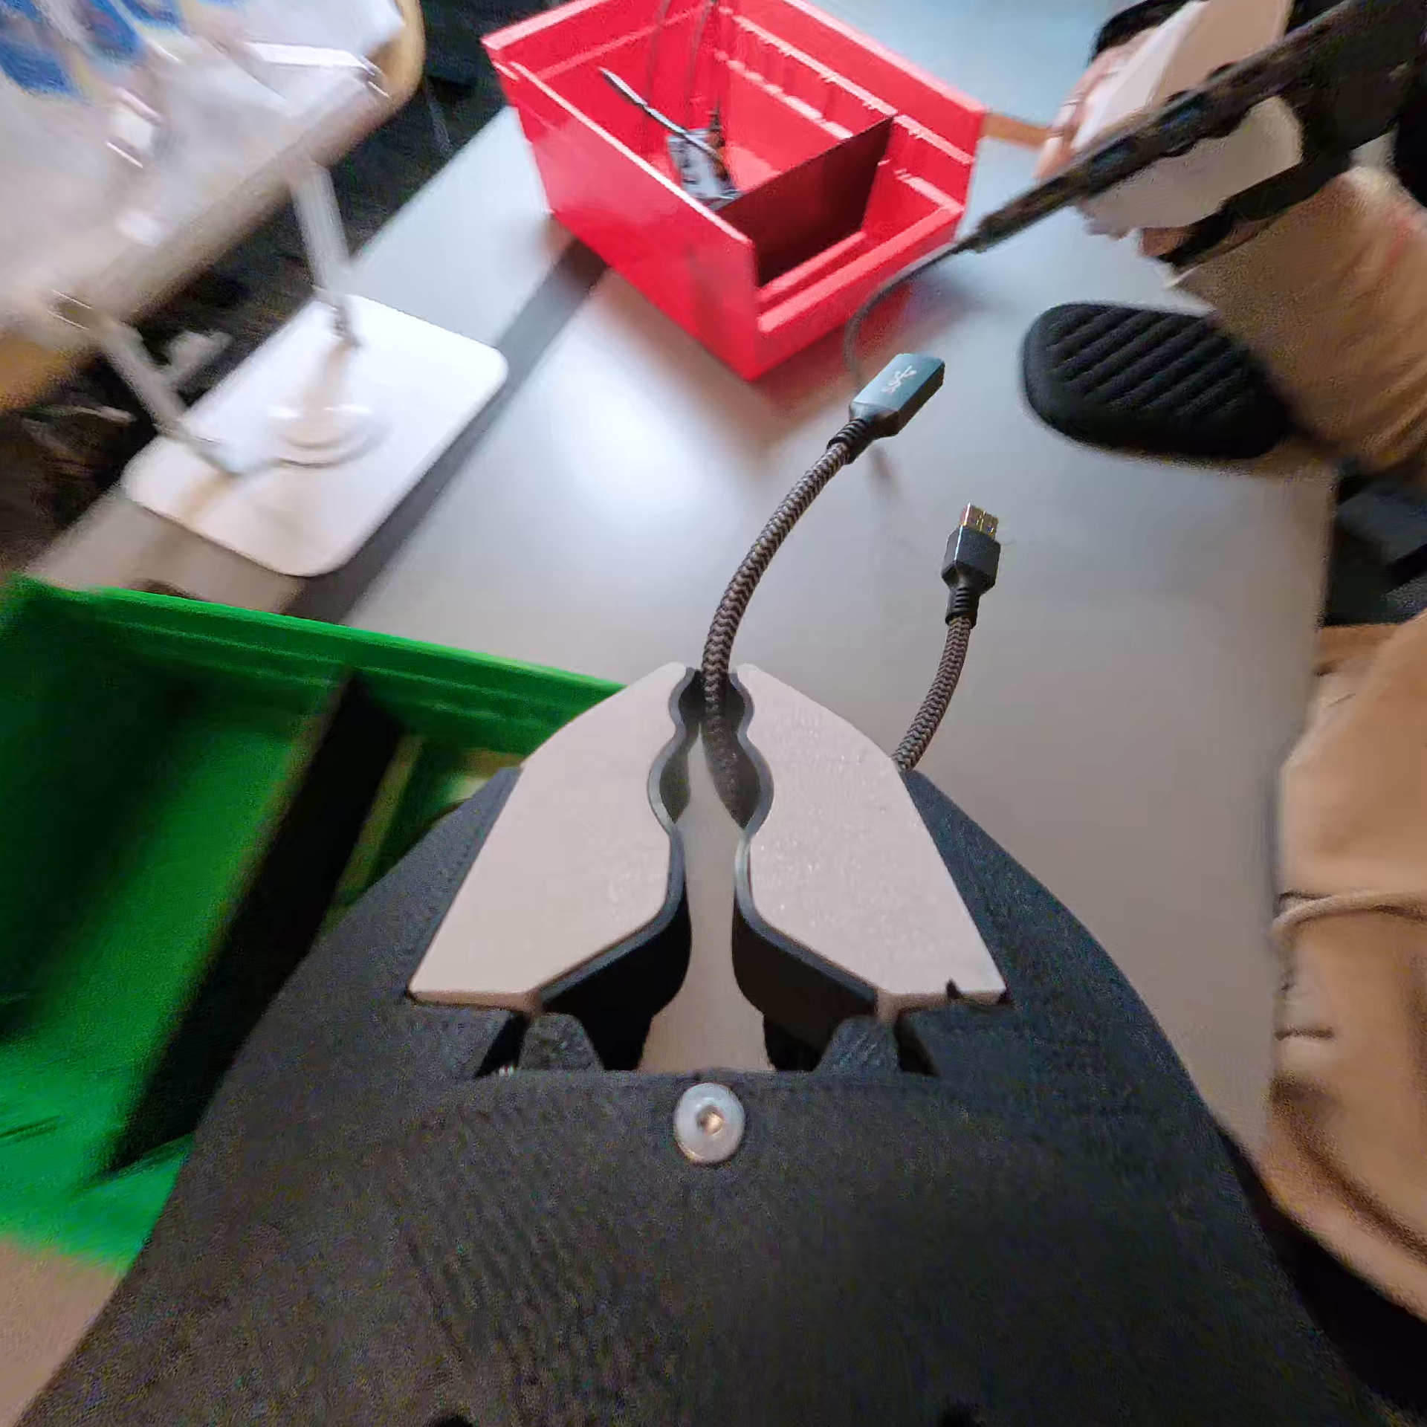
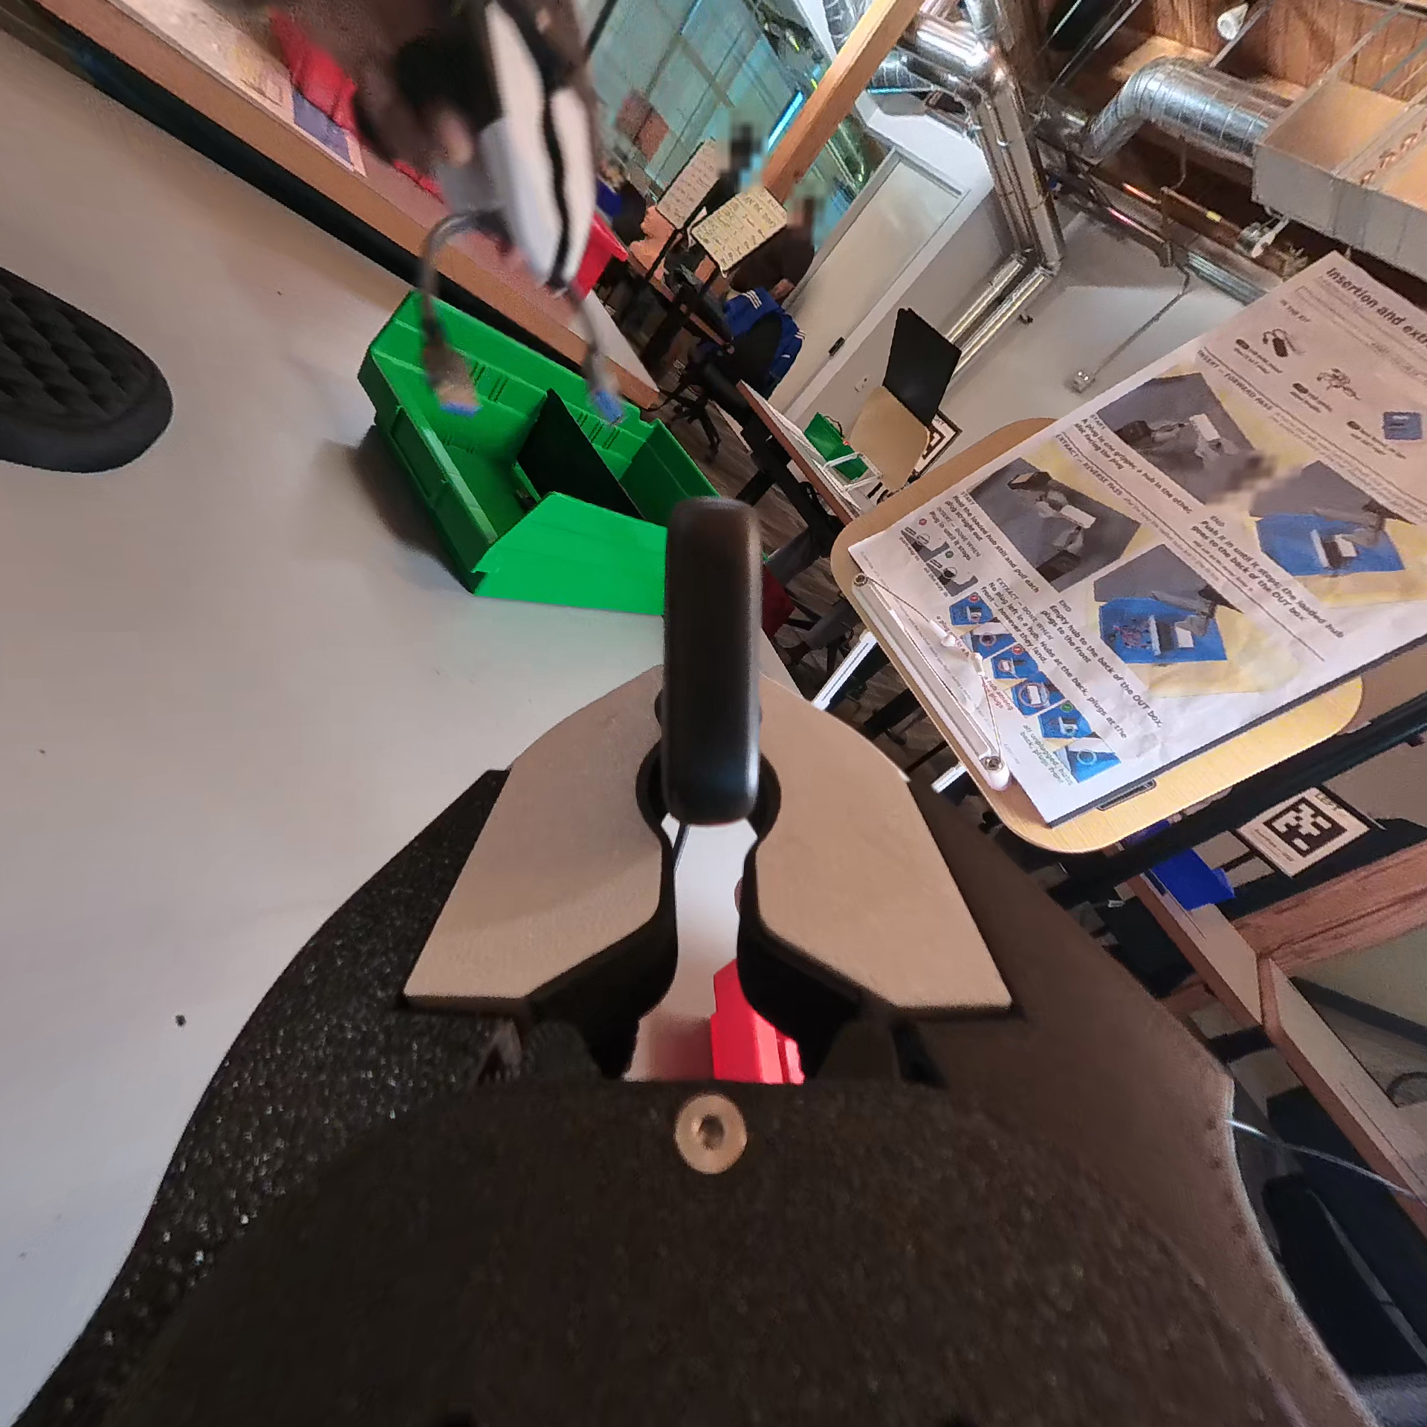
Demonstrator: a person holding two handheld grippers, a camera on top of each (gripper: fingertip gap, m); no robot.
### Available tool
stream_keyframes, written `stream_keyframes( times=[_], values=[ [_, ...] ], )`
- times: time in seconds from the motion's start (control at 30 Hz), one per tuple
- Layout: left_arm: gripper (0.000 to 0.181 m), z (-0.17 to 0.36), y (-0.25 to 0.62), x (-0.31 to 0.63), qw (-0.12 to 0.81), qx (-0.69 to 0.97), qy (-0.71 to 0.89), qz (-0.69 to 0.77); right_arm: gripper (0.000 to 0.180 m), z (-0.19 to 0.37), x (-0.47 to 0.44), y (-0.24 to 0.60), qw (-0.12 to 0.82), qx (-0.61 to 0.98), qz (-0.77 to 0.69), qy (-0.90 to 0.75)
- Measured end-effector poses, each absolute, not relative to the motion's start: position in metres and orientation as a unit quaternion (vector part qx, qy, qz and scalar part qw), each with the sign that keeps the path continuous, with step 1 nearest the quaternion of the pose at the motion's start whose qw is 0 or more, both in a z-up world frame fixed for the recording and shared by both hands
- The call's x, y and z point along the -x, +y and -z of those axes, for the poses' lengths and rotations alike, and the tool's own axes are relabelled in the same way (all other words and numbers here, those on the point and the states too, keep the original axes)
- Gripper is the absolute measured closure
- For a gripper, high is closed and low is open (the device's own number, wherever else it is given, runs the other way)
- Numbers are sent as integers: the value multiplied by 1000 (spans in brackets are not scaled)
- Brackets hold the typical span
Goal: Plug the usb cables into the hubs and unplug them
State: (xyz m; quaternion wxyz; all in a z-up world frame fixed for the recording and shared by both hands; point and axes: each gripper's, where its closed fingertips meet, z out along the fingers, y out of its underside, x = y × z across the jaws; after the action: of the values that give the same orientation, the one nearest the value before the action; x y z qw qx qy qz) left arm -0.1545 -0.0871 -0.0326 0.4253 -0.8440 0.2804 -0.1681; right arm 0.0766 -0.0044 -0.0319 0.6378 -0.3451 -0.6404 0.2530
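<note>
My left gripper [image 1: 714, 683] is shut on a short braided USB cable [image 1: 760, 556], held above the grey table [image 1: 618, 463]. The cable's dark socket end [image 1: 899, 390] points up and away. Its plug end [image 1: 971, 544] sticks up to the right of the fingers. My right gripper [image 2: 710, 691] is shut on a black hub [image 2: 710, 618], seen edge-on. In the left wrist view the right gripper [image 1: 1204, 116] holds the hub [image 1: 1096, 166] at the upper right, its thin lead [image 1: 872, 309] hanging down. In the right wrist view the left gripper [image 2: 533, 216] is blurred at the top, with both cable ends [image 2: 448, 378] dangling.
A red bin [image 1: 664, 232] with a black divider stands at the far side of the table. A green bin [image 2: 556, 564] sits near the left gripper and also shows in the left wrist view [image 1: 154, 811]. A black mesh pad [image 1: 1143, 378] lies at the right. An instruction sheet [image 2: 1158, 540] rests on a stand.
</note>
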Motion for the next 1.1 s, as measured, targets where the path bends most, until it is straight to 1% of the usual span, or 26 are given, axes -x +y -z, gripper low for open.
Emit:
stream_keyframes(
  times=[0.13, 0.2, 0.33, 0.47, 0.6, 0.7, 0.87, 1.1],
  values=[
    [175, 110, -99, 105, 408, 845, 225, 263, 167, 36, -78, 0, 635, 354, -254, -638],
    [175, 140, -104, 89, 398, 843, 207, 296, 167, 38, -78, 2, 633, 359, -256, -636],
    [175, 183, -106, 83, 378, 858, 204, 280, 167, 43, -79, 5, 631, 367, -260, -631],
    [174, 195, -105, 90, 381, 867, 246, 208, 167, 50, -78, 6, 628, 372, -259, -633],
    [163, 184, -101, 91, 437, 842, 282, 144, 168, 56, -74, 5, 621, 374, -263, -637],
    [159, 177, -110, 69, 454, 812, 335, 149, 168, 60, -72, 2, 616, 372, -266, -641],
    [155, 197, -126, 36, 410, 796, 416, 159, 168, 65, -69, -5, 611, 358, -272, -651],
    [154, 215, -131, 30, 367, 801, 456, 129, 167, 70, -65, -17, 607, 332, -293, -660]
  ],
)
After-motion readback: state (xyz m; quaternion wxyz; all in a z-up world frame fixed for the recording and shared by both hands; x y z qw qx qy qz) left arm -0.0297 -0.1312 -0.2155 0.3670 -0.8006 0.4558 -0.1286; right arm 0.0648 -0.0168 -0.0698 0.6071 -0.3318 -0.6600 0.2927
